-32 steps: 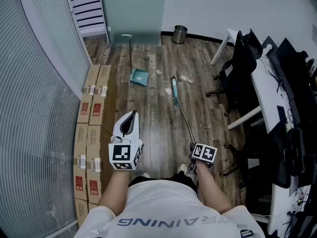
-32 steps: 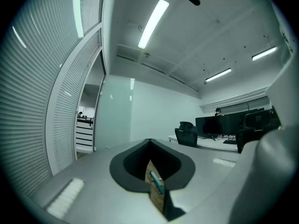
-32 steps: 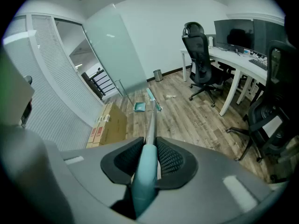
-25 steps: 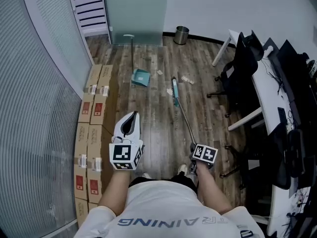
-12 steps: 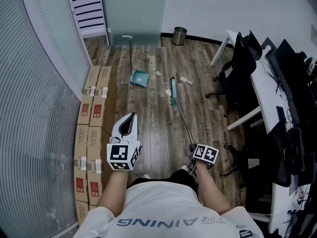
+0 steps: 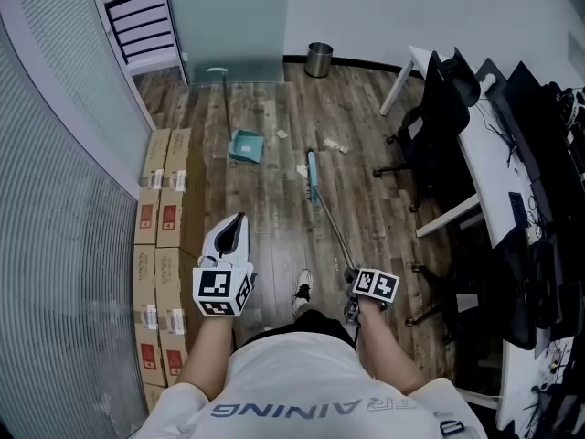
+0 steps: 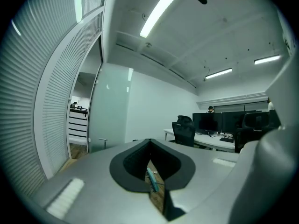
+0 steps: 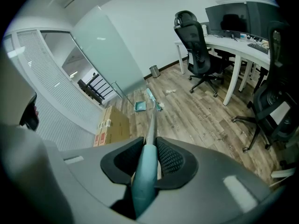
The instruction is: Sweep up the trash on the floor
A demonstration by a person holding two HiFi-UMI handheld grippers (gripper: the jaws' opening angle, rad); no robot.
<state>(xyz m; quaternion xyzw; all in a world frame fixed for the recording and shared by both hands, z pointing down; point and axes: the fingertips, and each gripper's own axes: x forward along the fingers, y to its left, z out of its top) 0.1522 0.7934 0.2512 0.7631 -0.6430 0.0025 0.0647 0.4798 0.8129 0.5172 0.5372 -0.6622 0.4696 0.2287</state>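
Observation:
My right gripper [image 6: 364,287] is shut on the teal grip of a broom handle [image 8: 145,171]. The thin handle runs forward to the teal broom head [image 6: 311,176], which rests on the wooden floor. A teal dustpan [image 6: 245,145] with a long upright handle stands to the left of the broom head. Small scraps of trash [image 6: 335,144] lie on the floor beyond and beside the broom head, and they show again as trash [image 8: 169,91] in the right gripper view. My left gripper [image 6: 233,224] is held out level, shut and with nothing in it; its jaws [image 7: 149,143] meet.
Cardboard boxes [image 6: 160,218] line the curved slatted wall on the left. A metal bin [image 6: 319,59] stands by the far wall. Black office chairs [image 6: 439,108] and a white desk [image 6: 494,181] fill the right side. A shoe [image 6: 301,292] is on the floor between the grippers.
The person has stepped forward: a shoe now shows between the grippers. Both grippers have shifted a little, and the broom has moved with the right one. The left stays shut.

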